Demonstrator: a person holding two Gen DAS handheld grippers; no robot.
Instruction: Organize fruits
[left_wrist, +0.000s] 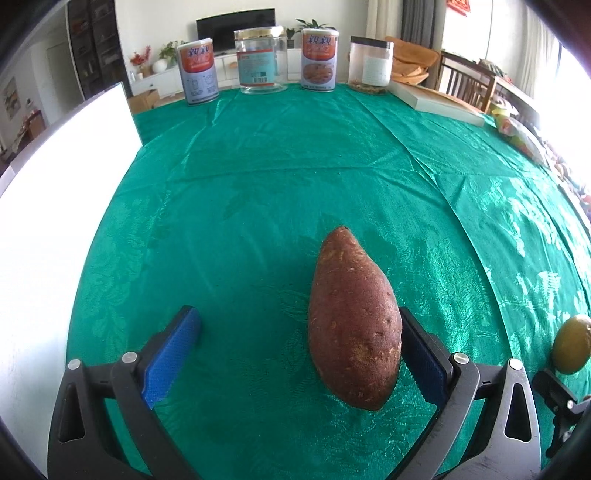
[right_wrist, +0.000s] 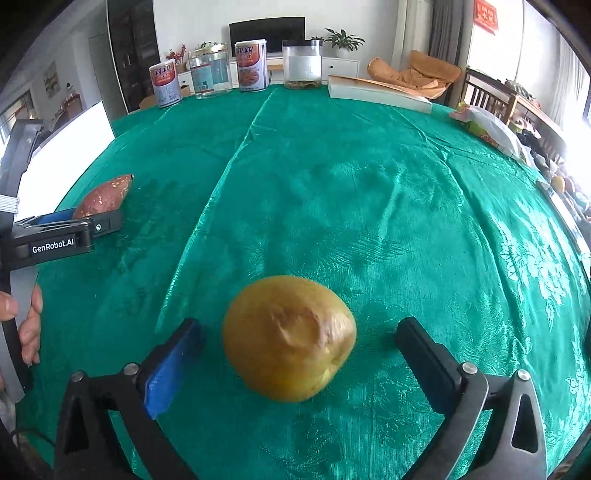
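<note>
A reddish-brown sweet potato (left_wrist: 354, 325) lies on the green tablecloth (left_wrist: 258, 184) between the fingers of my left gripper (left_wrist: 297, 314). It rests against the right finger, with a wide gap to the left blue pad (left_wrist: 170, 354). That gripper is open. A round yellow fruit with a dented brown patch (right_wrist: 290, 338) sits on the cloth between the fingers of my right gripper (right_wrist: 299, 325), which is open with a gap on each side. The right wrist view also shows the sweet potato (right_wrist: 105, 195) at far left, beside a person's hand (right_wrist: 29, 325). The yellow fruit (left_wrist: 570, 343) shows at the left view's right edge.
Two printed cans (left_wrist: 199, 70) (left_wrist: 319, 59) and two clear jars (left_wrist: 260, 61) (left_wrist: 371, 64) line the table's far edge. A white book (right_wrist: 376, 94) lies at the back right, a plastic bag (right_wrist: 491, 129) at the right edge, and a white board (left_wrist: 55, 221) stands on the left.
</note>
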